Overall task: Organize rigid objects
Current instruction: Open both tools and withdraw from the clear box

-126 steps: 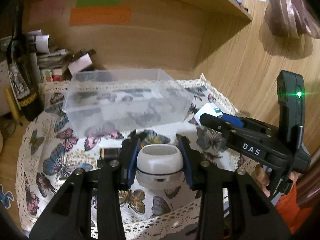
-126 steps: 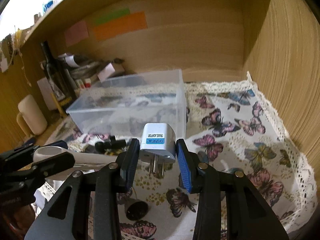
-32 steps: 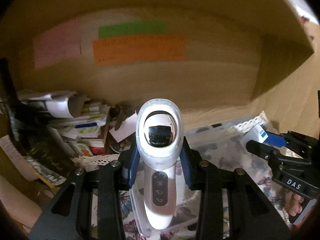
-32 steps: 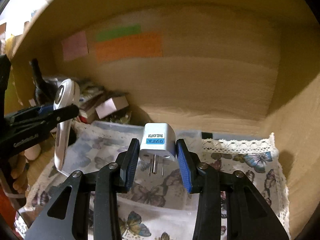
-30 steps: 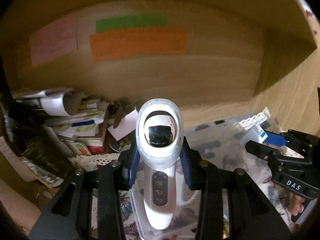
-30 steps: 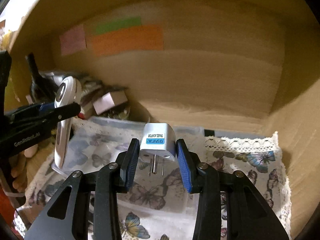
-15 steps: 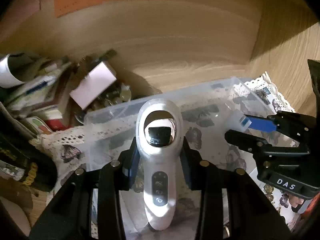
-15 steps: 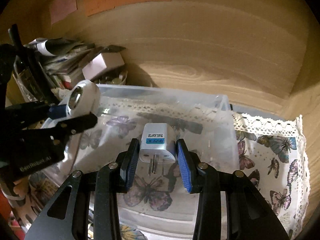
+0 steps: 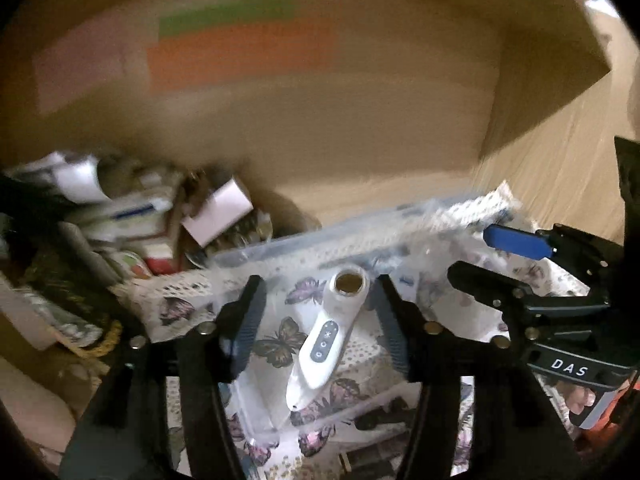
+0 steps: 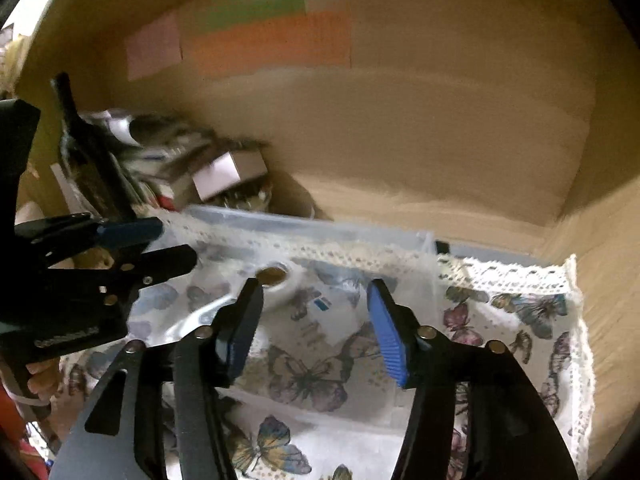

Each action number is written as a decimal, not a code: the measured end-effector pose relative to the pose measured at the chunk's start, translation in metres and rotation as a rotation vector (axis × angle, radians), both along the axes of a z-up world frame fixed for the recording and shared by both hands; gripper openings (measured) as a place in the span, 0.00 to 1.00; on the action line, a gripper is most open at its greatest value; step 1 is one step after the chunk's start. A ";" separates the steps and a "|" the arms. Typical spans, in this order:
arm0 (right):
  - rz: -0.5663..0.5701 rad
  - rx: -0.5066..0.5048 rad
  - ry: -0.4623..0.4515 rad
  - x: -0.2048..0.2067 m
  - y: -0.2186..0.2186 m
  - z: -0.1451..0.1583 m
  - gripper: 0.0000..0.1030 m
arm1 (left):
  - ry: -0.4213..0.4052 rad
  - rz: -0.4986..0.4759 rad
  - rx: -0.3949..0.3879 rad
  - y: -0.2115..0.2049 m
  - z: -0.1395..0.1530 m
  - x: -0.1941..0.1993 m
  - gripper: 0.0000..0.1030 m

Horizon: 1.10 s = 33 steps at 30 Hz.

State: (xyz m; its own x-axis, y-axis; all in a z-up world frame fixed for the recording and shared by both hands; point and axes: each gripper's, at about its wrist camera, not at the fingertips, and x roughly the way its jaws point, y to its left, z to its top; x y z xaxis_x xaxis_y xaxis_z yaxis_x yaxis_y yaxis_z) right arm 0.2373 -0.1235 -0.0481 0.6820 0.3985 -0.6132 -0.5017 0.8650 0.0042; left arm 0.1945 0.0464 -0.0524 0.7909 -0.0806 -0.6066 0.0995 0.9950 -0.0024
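Note:
A clear plastic bin (image 9: 280,246) stands on the butterfly cloth; its far rim shows in the right wrist view (image 10: 320,226). A white handheld device with buttons (image 9: 324,344) lies inside the bin, and its round head shows in the right wrist view (image 10: 280,280). A white travel adapter with a blue label (image 10: 332,316), blurred, lies in the bin to its right. My left gripper (image 9: 318,312) is open and empty above the device. My right gripper (image 10: 316,324) is open and empty above the adapter. Each gripper appears in the other's view, the right one (image 9: 520,264) and the left one (image 10: 152,248).
A heap of boxes, papers and a dark bottle (image 10: 96,168) fills the back left corner. Wooden walls (image 10: 440,140) with coloured paper notes close the back and right. A dark small object (image 9: 376,418) lies on the cloth in front of the bin.
Both grippers have opened. The white device has dropped from the left gripper into the bin, and the adapter has dropped from the right gripper into the bin. Both grippers have tilted up.

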 end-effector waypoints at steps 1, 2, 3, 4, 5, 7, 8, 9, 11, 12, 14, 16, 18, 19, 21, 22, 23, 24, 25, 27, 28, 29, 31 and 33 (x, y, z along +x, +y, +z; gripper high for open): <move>0.000 0.006 -0.019 -0.006 -0.003 0.006 0.55 | -0.023 0.005 0.006 0.000 0.007 -0.008 0.62; 0.000 0.014 -0.040 -0.014 -0.006 0.012 0.56 | -0.047 0.010 0.010 -0.001 0.013 -0.018 0.68; 0.000 0.020 -0.056 -0.020 -0.007 0.016 0.59 | -0.071 0.013 0.013 -0.001 0.019 -0.027 0.71; 0.001 0.025 -0.073 -0.025 -0.008 0.020 0.63 | -0.096 0.019 0.016 -0.002 0.024 -0.038 0.79; 0.000 0.033 -0.096 -0.035 -0.010 0.026 0.65 | -0.120 0.024 0.018 -0.003 0.030 -0.048 0.87; -0.003 0.044 -0.132 -0.051 -0.014 0.034 0.71 | -0.155 0.028 0.025 -0.006 0.037 -0.062 0.97; -0.003 0.049 -0.145 -0.057 -0.016 0.037 0.72 | -0.172 0.029 0.032 -0.008 0.040 -0.070 0.98; -0.002 0.056 -0.158 -0.065 -0.018 0.040 0.76 | -0.181 0.030 0.038 -0.009 0.042 -0.076 0.98; -0.001 0.069 -0.177 -0.078 -0.019 0.045 0.80 | -0.193 0.032 0.042 -0.010 0.044 -0.088 0.98; 0.001 0.073 -0.187 -0.086 -0.020 0.047 0.80 | -0.196 0.033 0.037 -0.010 0.043 -0.095 0.98; 0.004 0.081 -0.199 -0.098 -0.023 0.049 0.82 | -0.198 0.034 0.024 -0.009 0.041 -0.109 0.99; 0.004 0.085 -0.210 -0.111 -0.025 0.047 0.86 | -0.198 0.039 0.013 -0.008 0.037 -0.118 0.99; 0.002 0.084 -0.212 -0.122 -0.029 0.043 0.90 | -0.192 0.044 0.003 -0.006 0.030 -0.129 1.00; 0.000 0.081 -0.213 -0.127 -0.030 0.041 0.93 | -0.186 0.048 0.001 -0.005 0.026 -0.133 1.00; -0.008 0.072 -0.212 -0.136 -0.033 0.033 0.96 | -0.164 0.063 -0.002 -0.002 0.016 -0.138 1.00; -0.013 0.067 -0.208 -0.140 -0.034 0.029 0.98 | -0.148 0.073 -0.004 0.000 0.009 -0.140 1.00; -0.017 0.061 -0.201 -0.143 -0.035 0.023 0.98 | -0.122 0.085 -0.009 0.003 0.001 -0.141 1.00; -0.020 0.051 -0.188 -0.145 -0.035 0.017 0.98 | -0.101 0.094 -0.012 0.005 -0.006 -0.141 1.00; -0.022 0.041 -0.177 -0.146 -0.036 0.011 0.98 | -0.084 0.102 -0.014 0.007 -0.012 -0.141 1.00; -0.032 0.017 -0.151 -0.148 -0.039 -0.002 0.98 | -0.041 0.119 -0.019 0.012 -0.027 -0.142 1.00; -0.037 0.008 -0.138 -0.150 -0.042 -0.008 0.98 | -0.023 0.123 -0.021 0.014 -0.035 -0.143 1.00; -0.041 0.001 -0.120 -0.149 -0.044 -0.014 0.98 | -0.004 0.126 -0.018 0.015 -0.042 -0.143 1.00; -0.051 -0.010 -0.075 -0.148 -0.049 -0.026 0.98 | 0.022 0.129 -0.012 0.017 -0.053 -0.141 1.00; -0.066 -0.017 -0.021 -0.144 -0.056 -0.039 0.98 | 0.066 0.125 -0.016 0.019 -0.066 -0.137 1.00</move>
State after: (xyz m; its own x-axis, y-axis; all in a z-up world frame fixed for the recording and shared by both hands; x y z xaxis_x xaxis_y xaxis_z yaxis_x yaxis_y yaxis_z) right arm 0.0937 -0.1791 -0.0875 0.7196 0.3421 -0.6043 -0.4433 0.8962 -0.0205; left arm 0.0572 0.0649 -0.1184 0.7541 0.0060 -0.6567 -0.0260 0.9994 -0.0207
